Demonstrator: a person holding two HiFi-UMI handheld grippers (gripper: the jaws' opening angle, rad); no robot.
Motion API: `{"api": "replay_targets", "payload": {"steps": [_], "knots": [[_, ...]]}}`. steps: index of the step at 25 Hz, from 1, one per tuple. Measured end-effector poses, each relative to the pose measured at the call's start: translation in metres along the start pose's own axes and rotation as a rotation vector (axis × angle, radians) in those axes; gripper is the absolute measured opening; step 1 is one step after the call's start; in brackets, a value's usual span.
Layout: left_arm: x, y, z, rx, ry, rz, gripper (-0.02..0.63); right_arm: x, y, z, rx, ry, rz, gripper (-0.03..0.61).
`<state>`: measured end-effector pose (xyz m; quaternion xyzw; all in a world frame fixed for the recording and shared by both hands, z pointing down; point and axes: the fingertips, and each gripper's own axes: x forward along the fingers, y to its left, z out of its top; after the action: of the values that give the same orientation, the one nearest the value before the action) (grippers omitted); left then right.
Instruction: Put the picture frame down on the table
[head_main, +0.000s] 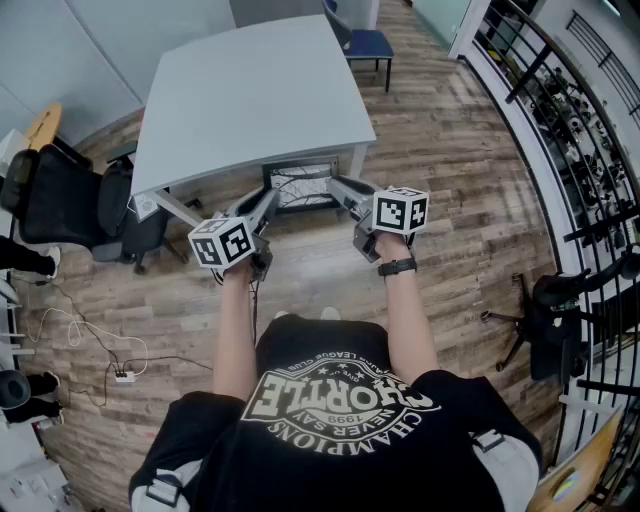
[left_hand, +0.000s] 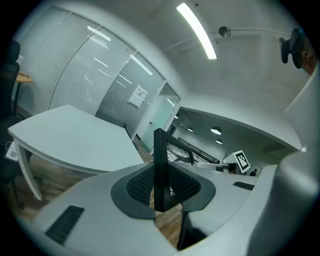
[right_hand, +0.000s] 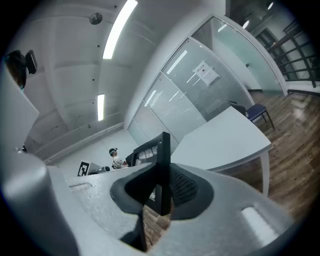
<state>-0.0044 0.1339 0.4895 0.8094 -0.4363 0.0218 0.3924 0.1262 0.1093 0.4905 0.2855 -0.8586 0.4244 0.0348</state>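
A black picture frame (head_main: 303, 186) hangs between my two grippers, just below the near edge of the grey table (head_main: 250, 95). My left gripper (head_main: 266, 207) is shut on the frame's left side, seen as a dark upright bar (left_hand: 161, 170) between the pads. My right gripper (head_main: 338, 191) is shut on the right side of the picture frame (right_hand: 163, 172). The frame stands upright and tilted toward me, above the wooden floor, not touching the table top.
A black office chair (head_main: 75, 205) stands left of the table, a blue chair (head_main: 368, 45) at the far end. A dark railing (head_main: 570, 110) curves along the right. Cables and a power strip (head_main: 122, 376) lie on the floor at left.
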Motion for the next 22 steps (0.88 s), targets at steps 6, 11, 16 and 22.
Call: {"api": "replay_targets", "payload": {"steps": [6,11,16,22], "knots": [[0.008,-0.002,-0.020,-0.042,-0.019,0.045,0.087,-0.005,-0.012,-0.007,-0.025,0.034,-0.005,0.078],[0.010,0.012,-0.015,-0.052,-0.034,0.068,0.087,0.009,-0.011,-0.003,-0.071,0.016,0.014,0.083],[0.036,0.045,0.003,-0.064,-0.061,0.082,0.087,0.040,-0.029,0.016,-0.129,-0.009,-0.039,0.087],[0.081,0.082,0.045,-0.066,-0.088,0.024,0.094,0.087,-0.067,0.063,-0.121,-0.043,-0.140,0.092]]}}
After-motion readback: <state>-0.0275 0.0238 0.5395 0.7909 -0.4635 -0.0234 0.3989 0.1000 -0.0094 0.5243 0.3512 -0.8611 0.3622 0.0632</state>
